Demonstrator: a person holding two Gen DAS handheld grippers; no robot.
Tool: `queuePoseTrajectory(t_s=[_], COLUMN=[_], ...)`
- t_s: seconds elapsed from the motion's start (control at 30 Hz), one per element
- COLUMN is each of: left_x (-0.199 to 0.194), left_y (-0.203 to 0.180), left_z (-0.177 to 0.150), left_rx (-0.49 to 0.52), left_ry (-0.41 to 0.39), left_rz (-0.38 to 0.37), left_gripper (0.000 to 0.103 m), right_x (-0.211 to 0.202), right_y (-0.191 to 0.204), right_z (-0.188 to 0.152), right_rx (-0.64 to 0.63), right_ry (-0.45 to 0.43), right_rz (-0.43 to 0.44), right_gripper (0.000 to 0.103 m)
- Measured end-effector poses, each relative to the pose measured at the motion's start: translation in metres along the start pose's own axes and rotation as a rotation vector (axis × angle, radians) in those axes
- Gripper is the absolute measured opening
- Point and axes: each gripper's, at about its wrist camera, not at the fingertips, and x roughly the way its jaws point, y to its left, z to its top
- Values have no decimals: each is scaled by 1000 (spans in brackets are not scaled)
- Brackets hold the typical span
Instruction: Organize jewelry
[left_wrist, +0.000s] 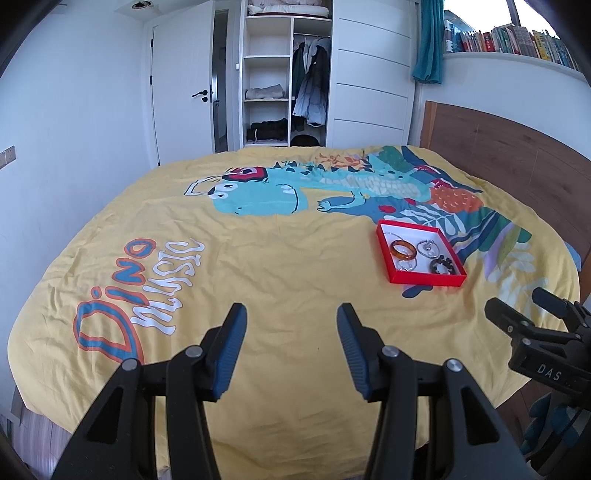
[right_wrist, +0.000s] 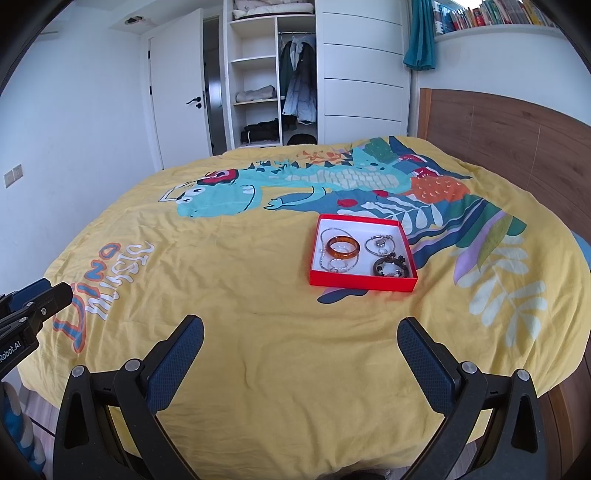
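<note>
A shallow red box (right_wrist: 364, 283) with a white inside lies on the yellow bedspread; it also shows in the left wrist view (left_wrist: 424, 277). In it lie an amber bangle (right_wrist: 343, 246), a silver chain (right_wrist: 325, 248), a silver charm bracelet (right_wrist: 382, 245) and a dark bead bracelet (right_wrist: 392, 266). My right gripper (right_wrist: 301, 326) is open and empty, above the bed in front of the box. My left gripper (left_wrist: 291, 314) is open and empty, left of the box and well short of it. Each gripper shows at the edge of the other's view.
The yellow dinosaur bedspread (right_wrist: 258, 295) covers the whole bed. A wooden headboard (right_wrist: 517, 140) stands at the right. An open wardrobe (right_wrist: 273, 74) and a white door (right_wrist: 177, 92) stand beyond the far edge. A bookshelf (left_wrist: 517, 40) runs above the headboard.
</note>
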Motion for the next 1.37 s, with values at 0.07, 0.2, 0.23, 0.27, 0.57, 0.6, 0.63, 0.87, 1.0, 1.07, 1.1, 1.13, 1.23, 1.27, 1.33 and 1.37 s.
queuePoseTrajectory(t_s=[0.07, 0.2, 0.23, 0.27, 0.57, 0.6, 0.63, 0.87, 1.0, 1.07, 1.1, 1.13, 1.23, 1.27, 1.33, 1.37], left_x=[1, 1, 1, 1, 1, 1, 1, 2, 2, 3, 3, 3, 3, 3, 3, 4], left_y=[0, 0, 0, 0, 0, 0, 0, -1, -1, -1, -1, -1, 0, 0, 0, 1], left_z=[2, 2, 2, 2, 1, 3, 2, 3, 4, 4, 4, 4, 4, 4, 5, 5], left_rx=[-1, -1, -1, -1, -1, -2, -2, -2, -2, -3, -2, -2, -4, -3, -3, -3], left_ry=[0, 0, 0, 1, 3, 2, 3, 5, 6, 7, 7, 7, 8, 8, 9, 10], left_rz=[1, 0, 1, 1, 0, 1, 0, 1, 2, 1, 1, 2, 2, 0, 0, -1], left_gripper=[49, 49, 49, 49, 49, 49, 49, 49, 49, 49, 49, 49, 49, 49, 49, 49], right_x=[0, 0, 0, 0, 0, 0, 0, 0, 1, 1, 1, 1, 1, 1, 1, 1], right_y=[0, -1, -1, -1, -2, -2, -2, -3, -2, -3, -3, -2, -4, -5, -5, -5], right_z=[0, -1, -1, -2, -2, -1, -1, -3, -1, -2, -2, -1, -4, -5, -5, -5], right_rx=[0, 2, 2, 2, 2, 2, 2, 1, 2, 0, 1, 1, 1, 1, 1, 1], right_ry=[0, 1, 1, 1, 2, 3, 3, 4, 5, 6, 6, 6, 7, 8, 8, 9], right_rz=[0, -1, -1, -2, -1, -2, -1, -2, -2, -2, -2, -2, -2, -3, -3, -3], right_gripper=[103, 103, 103, 103, 103, 103, 103, 103, 103, 103, 103, 103, 103, 103, 103, 103])
